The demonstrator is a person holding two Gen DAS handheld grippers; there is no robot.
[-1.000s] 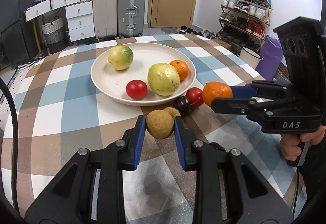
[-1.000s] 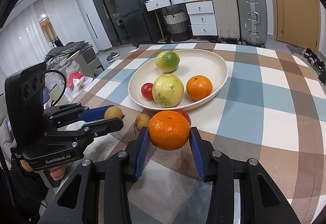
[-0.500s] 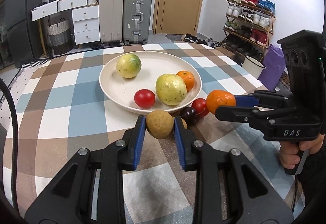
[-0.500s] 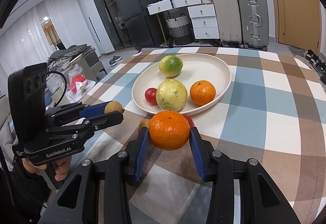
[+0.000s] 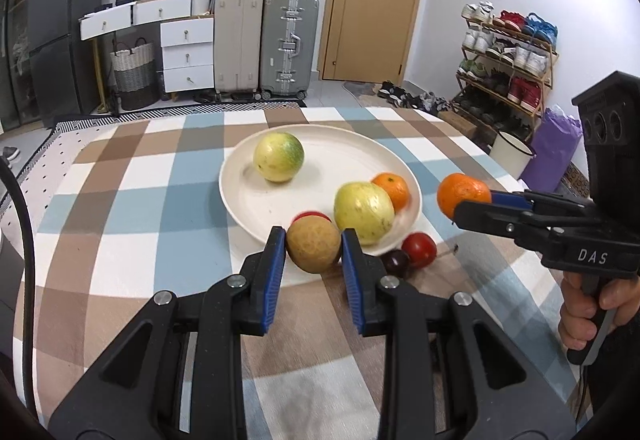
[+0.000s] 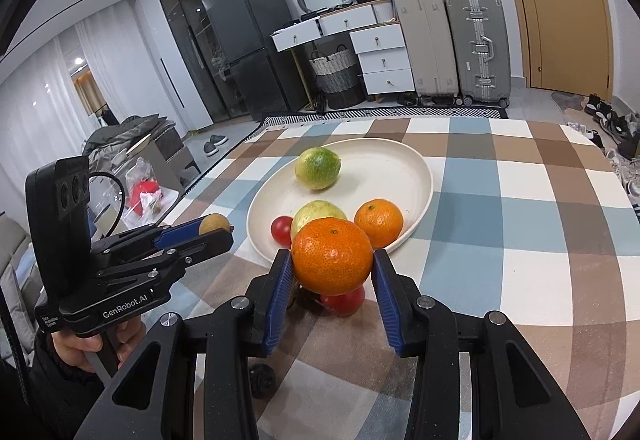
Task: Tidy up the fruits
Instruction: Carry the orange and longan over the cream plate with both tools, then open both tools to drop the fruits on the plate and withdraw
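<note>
My left gripper (image 5: 313,248) is shut on a small brown round fruit (image 5: 314,246), held above the near rim of the cream plate (image 5: 256,195). My right gripper (image 6: 332,268) is shut on an orange (image 6: 332,256), raised in front of the plate (image 6: 416,167); the same orange (image 5: 462,193) shows to the plate's right in the left wrist view. On the plate lie a yellow-green fruit (image 5: 279,162), a pale yellow fruit (image 5: 363,212), a small orange (image 5: 392,189) and a red tomato (image 6: 282,231). Beside the plate on the cloth sit a red tomato (image 5: 419,250) and a dark plum (image 5: 395,264).
The checked tablecloth (image 5: 120,199) covers the table, with its edge at the right near a shoe rack (image 5: 508,55) and a purple bag (image 5: 552,151). Suitcases (image 5: 288,43) and drawers (image 5: 186,51) stand behind. A hand (image 5: 588,312) holds the right gripper's handle.
Both grippers have risen a little and tipped toward the plate with their fruits still held. The plate now sits closer behind each held fruit.
</note>
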